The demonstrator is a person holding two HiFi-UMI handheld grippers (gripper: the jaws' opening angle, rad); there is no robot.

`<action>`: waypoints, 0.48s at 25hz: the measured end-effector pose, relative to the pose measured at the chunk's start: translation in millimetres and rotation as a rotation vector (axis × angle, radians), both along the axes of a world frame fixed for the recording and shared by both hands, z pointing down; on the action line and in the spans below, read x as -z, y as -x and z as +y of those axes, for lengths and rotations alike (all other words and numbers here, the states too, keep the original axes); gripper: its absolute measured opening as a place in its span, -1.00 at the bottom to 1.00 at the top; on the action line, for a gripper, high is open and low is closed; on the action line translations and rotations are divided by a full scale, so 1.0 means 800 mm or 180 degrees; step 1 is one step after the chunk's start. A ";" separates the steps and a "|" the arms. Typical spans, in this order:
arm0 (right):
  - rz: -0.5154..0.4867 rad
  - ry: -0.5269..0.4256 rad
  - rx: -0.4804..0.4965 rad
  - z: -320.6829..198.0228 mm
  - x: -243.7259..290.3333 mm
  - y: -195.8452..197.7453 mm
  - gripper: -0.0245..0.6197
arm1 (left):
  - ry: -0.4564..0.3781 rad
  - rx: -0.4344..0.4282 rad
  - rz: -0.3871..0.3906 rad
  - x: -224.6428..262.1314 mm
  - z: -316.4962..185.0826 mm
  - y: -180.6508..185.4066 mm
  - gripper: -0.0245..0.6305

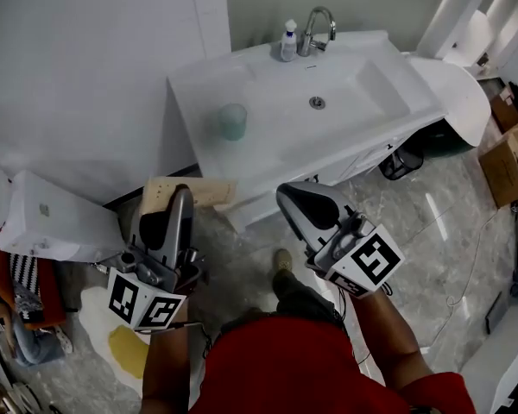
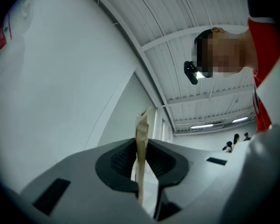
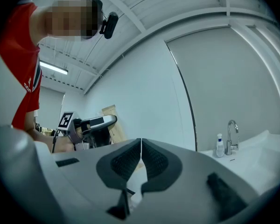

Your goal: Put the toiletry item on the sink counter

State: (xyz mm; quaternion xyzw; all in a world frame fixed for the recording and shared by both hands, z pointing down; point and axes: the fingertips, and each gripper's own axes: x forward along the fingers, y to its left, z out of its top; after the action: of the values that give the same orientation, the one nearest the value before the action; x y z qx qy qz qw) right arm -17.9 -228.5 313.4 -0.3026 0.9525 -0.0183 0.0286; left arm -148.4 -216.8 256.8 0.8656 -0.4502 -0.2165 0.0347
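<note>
Toiletry item [image 1: 214,193], a flat tan packet, is being pinched by the left gripper [image 2: 141,148]. Its jaws are standing narrow and pressing on both faces of the packet. In the left gripper view the packet is showing edge-on, running up between the ribbed pads and sticking out past the jaw tips. In the head view it is sticking out to both sides of those jaws. It is showing in front of the near left corner of the counter [image 1: 198,93], not resting on the top.

One white counter is carrying one sunken basin [image 1: 328,93]. Two grippers are being held in front of it. The right gripper [image 3: 141,148] is pointing up with its jaws pressed together and nothing between them, well apart from the packet. One pale green cup [image 1: 233,121] is standing upright on the counter's left part. One chrome faucet [image 1: 318,26] is rising at the back of the basin, and one small bottle [image 1: 288,41] is standing just beside it on its left. One drain [image 1: 317,103] is showing in the basin floor.
</note>
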 end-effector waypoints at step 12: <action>0.0028 -0.0045 0.0402 -0.159 0.004 -0.018 -0.83 | 0.0046 0.0522 -0.0051 0.003 -0.165 -0.010 -0.71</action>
State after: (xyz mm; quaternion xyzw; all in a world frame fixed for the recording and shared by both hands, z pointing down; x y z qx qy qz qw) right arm -3.7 -355.8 310.4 -0.2417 0.9699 -0.0120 0.0253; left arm -140.2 -348.5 254.5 0.8273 -0.5213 -0.2085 0.0195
